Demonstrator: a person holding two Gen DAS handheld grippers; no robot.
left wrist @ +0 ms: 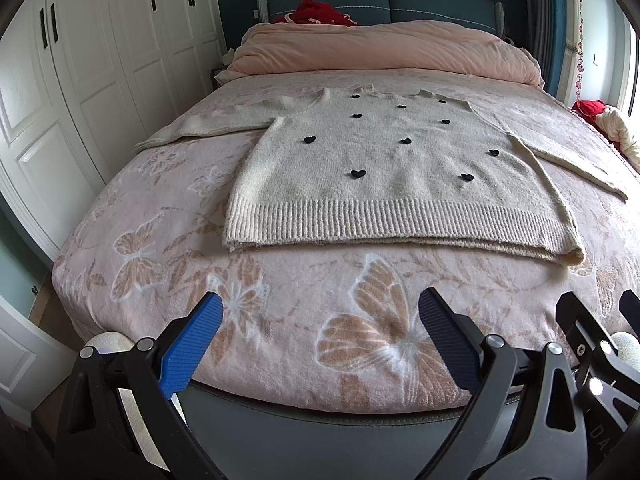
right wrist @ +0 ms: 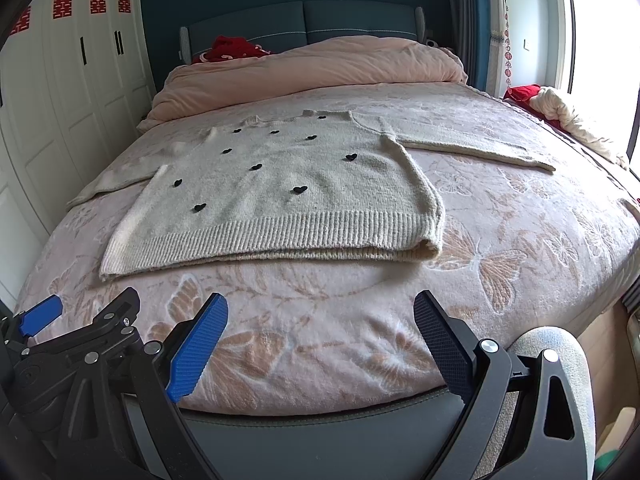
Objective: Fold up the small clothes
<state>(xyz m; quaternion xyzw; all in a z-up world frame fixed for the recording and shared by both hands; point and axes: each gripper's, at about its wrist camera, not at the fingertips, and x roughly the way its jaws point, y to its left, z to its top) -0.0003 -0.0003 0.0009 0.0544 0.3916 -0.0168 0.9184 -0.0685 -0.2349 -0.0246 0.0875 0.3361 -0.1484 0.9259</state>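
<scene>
Left gripper point(left wrist: 320, 316): jaws spread wide, empty, hovering above foot edge of bed.
Left sleeve point(left wrist: 208, 124): stretched out toward left edge of bed, beside wardrobe point(left wrist: 100, 60).
Sweater point(left wrist: 380, 176): cream knit with black hearts, flat at middle of blanket point(left wrist: 280, 320), ribbed hem point(left wrist: 384, 222) facing both grippers, long axis running toward headboard; dead ahead, well apart from fingertips.
Right sleeve point(right wrist: 472, 144): angled toward right edge of bed.
Right gripper point(right wrist: 320, 316): jaws wide apart, nothing held, nearer hem's right corner.
In the way: nothing between fingertips and hem.
Around: pink duvet point(right wrist: 320, 68) bunched at head edge; red cloth point(right wrist: 524, 92) by window.
</scene>
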